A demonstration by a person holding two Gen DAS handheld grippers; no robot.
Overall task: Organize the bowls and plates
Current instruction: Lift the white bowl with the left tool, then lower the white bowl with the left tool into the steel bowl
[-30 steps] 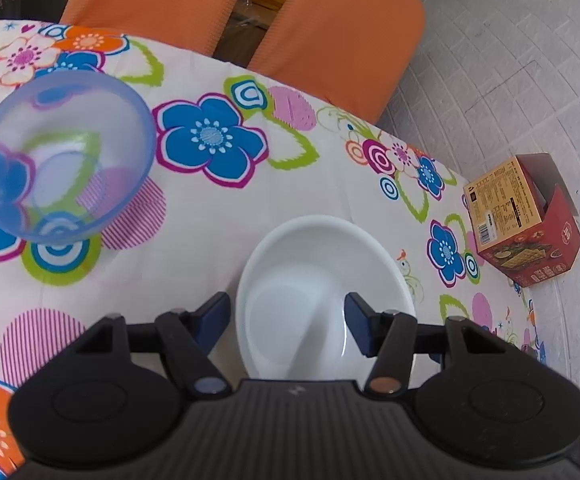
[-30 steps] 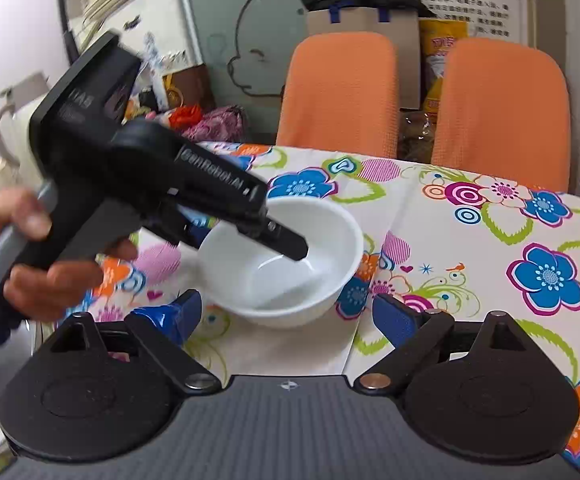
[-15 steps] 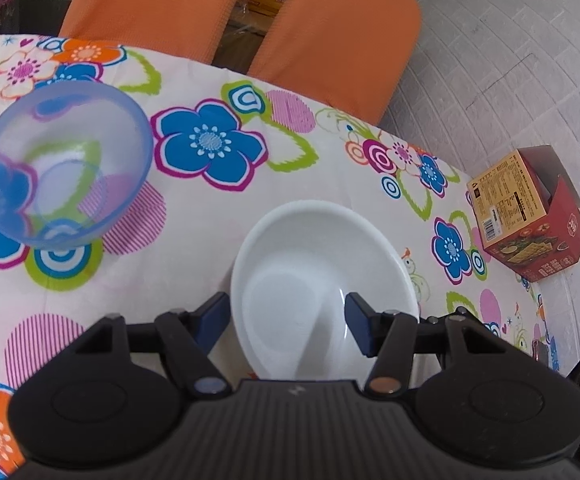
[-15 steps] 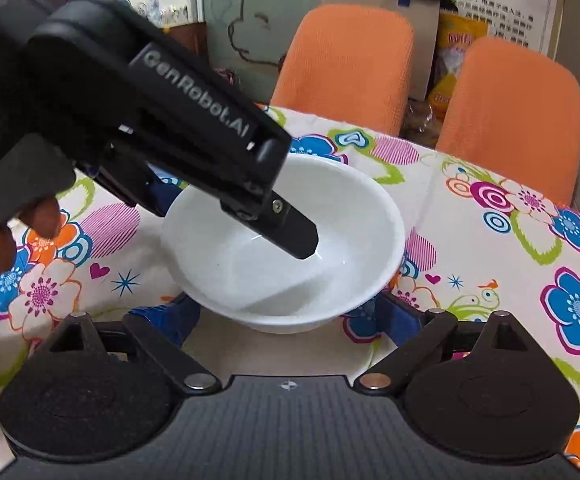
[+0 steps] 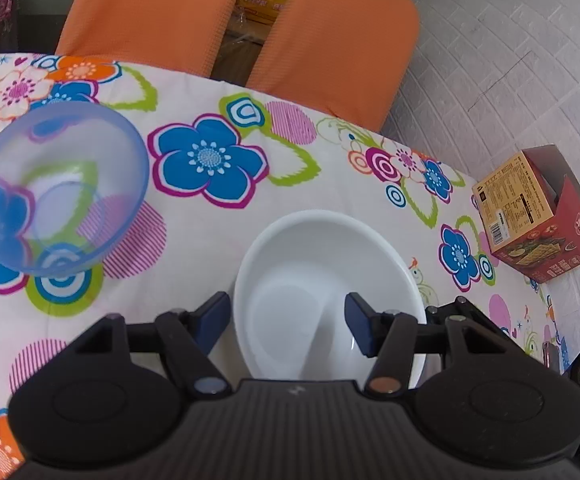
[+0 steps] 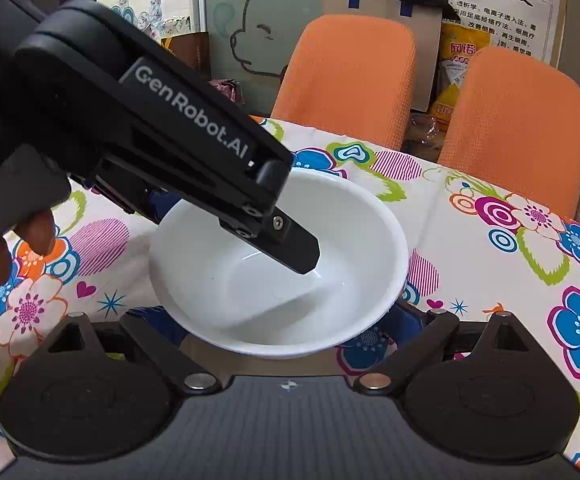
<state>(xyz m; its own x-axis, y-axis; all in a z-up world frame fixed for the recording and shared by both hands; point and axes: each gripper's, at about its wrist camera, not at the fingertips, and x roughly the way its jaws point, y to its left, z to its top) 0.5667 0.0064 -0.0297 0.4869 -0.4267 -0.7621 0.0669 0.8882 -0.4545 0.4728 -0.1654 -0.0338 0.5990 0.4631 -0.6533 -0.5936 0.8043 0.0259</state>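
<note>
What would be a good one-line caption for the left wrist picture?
Open left gripper straddling the rim of a white bowl on a flowered tablecloth, beside a translucent blue bowl.

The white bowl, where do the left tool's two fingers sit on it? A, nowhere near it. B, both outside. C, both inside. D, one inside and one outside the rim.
D: on the white bowl, one of the left tool's fingers is inside, the other outside its rim.

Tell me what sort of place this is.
Probably a dining corner in a home or small office: a table under a flowered tablecloth, two orange chairs pushed up to it, and a white bowl and blue bowl on top.
</note>
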